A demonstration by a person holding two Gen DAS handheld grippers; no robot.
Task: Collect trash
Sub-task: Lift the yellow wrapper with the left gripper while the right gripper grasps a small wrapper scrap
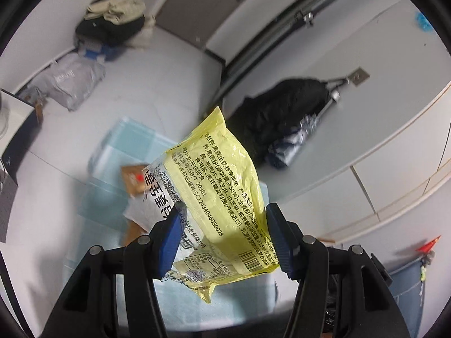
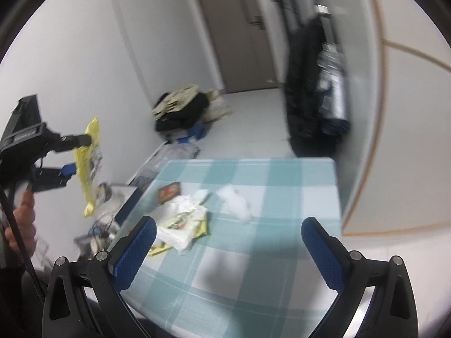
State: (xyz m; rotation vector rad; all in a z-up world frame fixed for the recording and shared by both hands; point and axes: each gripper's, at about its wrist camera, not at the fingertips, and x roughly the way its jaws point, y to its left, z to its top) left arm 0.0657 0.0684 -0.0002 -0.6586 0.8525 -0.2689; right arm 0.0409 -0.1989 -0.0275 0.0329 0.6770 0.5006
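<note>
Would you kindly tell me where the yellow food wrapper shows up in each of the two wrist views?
Left wrist view: the yellow wrapper fills the centre, clamped between the left tongs.
Right wrist view: it hangs at the left edge, held off the table's side by the left tongs.
Shared landmark: the blue checked tablecloth, with a small brown packet on it.

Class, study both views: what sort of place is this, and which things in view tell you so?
Probably a lived-in room at home: a checked tablecloth strewn with wrappers, a heap of clothes on the floor, and a dark coat hanging near the door.
</note>
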